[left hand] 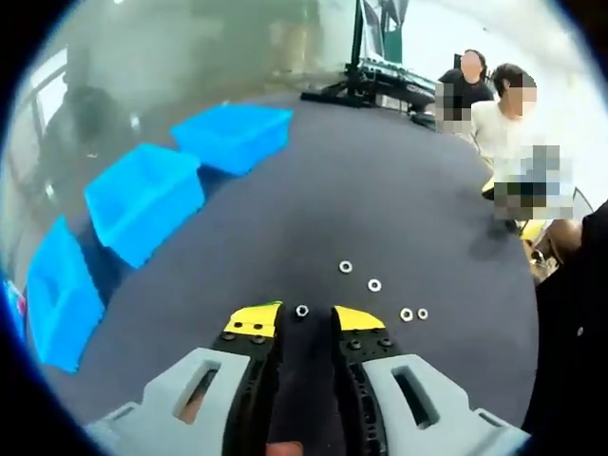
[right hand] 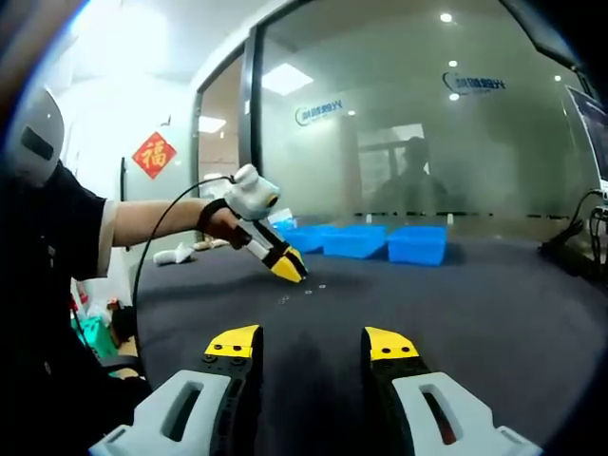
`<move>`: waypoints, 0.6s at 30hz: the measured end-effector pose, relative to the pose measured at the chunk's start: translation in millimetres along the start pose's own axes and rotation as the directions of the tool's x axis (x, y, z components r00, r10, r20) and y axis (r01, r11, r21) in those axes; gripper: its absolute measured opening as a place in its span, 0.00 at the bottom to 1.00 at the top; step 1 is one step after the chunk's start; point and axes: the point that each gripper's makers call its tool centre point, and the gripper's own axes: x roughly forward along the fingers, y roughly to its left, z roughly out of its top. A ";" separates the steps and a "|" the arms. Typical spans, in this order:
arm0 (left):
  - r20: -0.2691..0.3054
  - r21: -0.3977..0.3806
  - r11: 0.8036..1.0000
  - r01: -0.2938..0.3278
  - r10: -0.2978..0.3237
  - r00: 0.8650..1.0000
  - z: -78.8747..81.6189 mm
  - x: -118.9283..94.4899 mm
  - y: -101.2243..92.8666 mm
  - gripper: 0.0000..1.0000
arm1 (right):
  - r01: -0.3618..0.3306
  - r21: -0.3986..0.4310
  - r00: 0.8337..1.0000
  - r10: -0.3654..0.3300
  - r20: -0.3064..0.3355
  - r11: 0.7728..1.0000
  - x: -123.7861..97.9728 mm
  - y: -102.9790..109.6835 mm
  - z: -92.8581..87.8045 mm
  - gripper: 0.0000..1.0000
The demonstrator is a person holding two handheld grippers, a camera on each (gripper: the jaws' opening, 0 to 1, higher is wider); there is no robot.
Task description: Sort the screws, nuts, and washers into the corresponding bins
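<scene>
A nut [left hand: 302, 311] is framed between the parted yellow tips of the left gripper [left hand: 304, 318], ungripped. 4 washers [left hand: 374, 285] are scattered just beyond. The right gripper [right hand: 313, 344] is held wide open, empty.

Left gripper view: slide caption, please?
Open left gripper closing in on a nut, washers scattered beyond, three blue bins alongside.

Left tongs [left hand: 306, 321] parted, angled down low; right tongs [right hand: 313, 344] parted wide, level.
</scene>
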 end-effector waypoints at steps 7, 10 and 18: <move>0.005 -0.006 1.000 -0.008 0.008 1.000 -1.3 2.2 4.9 0.13 | 0.000 0.000 1.000 0.000 0.000 1.000 -0.8 -0.4 -0.6 0.38; 0.006 -0.007 1.000 -0.007 0.007 1.000 -2.5 2.6 4.9 0.13 | 0.002 0.001 1.000 -0.002 0.000 1.000 -1.3 -1.5 -0.9 0.38; 0.002 -0.025 1.000 -0.004 0.004 1.000 -1.6 4.6 4.2 0.10 | -0.001 0.003 1.000 0.001 0.004 1.000 0.3 -0.1 0.1 0.38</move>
